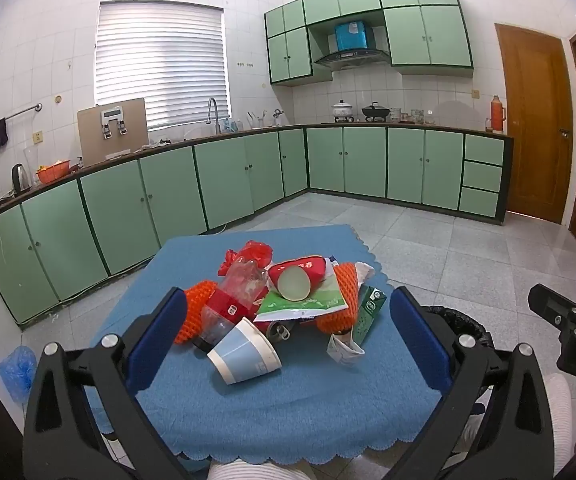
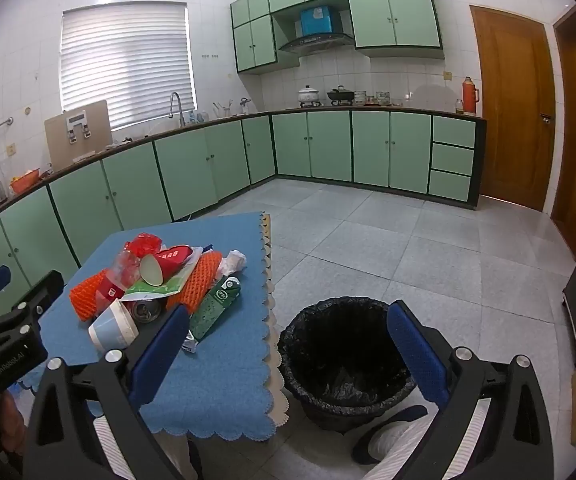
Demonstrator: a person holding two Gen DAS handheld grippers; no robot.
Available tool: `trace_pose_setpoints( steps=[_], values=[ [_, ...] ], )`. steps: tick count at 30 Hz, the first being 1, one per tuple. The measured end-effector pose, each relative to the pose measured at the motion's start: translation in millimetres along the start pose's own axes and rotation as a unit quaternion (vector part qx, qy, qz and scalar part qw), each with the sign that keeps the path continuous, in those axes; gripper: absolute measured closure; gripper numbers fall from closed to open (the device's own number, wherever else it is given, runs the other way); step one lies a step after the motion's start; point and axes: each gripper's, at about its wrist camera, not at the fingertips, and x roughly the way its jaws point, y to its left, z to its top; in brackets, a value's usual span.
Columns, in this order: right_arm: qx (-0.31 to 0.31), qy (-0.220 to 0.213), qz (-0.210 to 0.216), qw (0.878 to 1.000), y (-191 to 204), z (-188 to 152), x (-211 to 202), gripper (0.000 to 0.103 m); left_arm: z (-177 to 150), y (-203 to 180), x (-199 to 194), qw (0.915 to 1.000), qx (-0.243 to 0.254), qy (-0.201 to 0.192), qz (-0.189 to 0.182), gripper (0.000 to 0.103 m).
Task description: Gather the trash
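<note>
A pile of trash lies on a small table with a blue cloth (image 1: 280,412). In it are a blue paper cup (image 1: 246,352) on its side, a crushed plastic bottle (image 1: 232,300), orange foam net (image 1: 344,296), a red paper cup (image 1: 300,276), a green carton (image 1: 370,310) and a can (image 1: 278,332). My left gripper (image 1: 288,332) is open and empty, held above the near side of the pile. My right gripper (image 2: 288,344) is open and empty, above a black-lined trash bin (image 2: 344,360) on the floor right of the table. The pile also shows in the right wrist view (image 2: 160,284).
Green kitchen cabinets (image 1: 216,184) run along the left and far walls. Wooden doors (image 1: 536,120) stand at the right. Grey tiled floor (image 2: 408,248) lies beyond the bin. A blue bag (image 1: 18,368) lies on the floor left of the table.
</note>
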Motion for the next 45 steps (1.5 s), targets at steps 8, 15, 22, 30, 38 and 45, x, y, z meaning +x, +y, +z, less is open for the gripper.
trace_pose_setpoints(
  steps=[8,15,22,30,38,45],
  values=[
    [0.002,0.002,0.001,1.000,0.6,0.0,0.7,0.006,1.0,1.7,-0.5,1.0000,0.000,0.000,0.001,0.005],
    [0.002,0.002,0.001,1.000,1.2,0.6,1.2,0.006,1.4,2.6,-0.1,1.0000,-0.001,0.000,0.001,0.005],
    [0.002,0.002,0.001,1.000,1.9,1.2,3.3,0.006,0.7,4.4,4.4,1.0000,-0.003,0.003,0.003,0.005],
    [-0.003,0.003,0.009,1.000,8.5,4.6,9.1,0.006,-4.7,19.3,20.3,0.9996,-0.005,0.006,0.027,0.005],
    [-0.018,0.002,0.033,0.999,27.2,11.5,41.3,0.006,-13.5,52.7,47.5,0.9971,-0.017,0.014,0.073,0.005],
    [-0.032,0.004,0.065,0.997,57.6,23.9,79.3,0.007,-17.3,79.2,82.3,0.9947,-0.024,0.021,0.098,0.005]
  ],
)
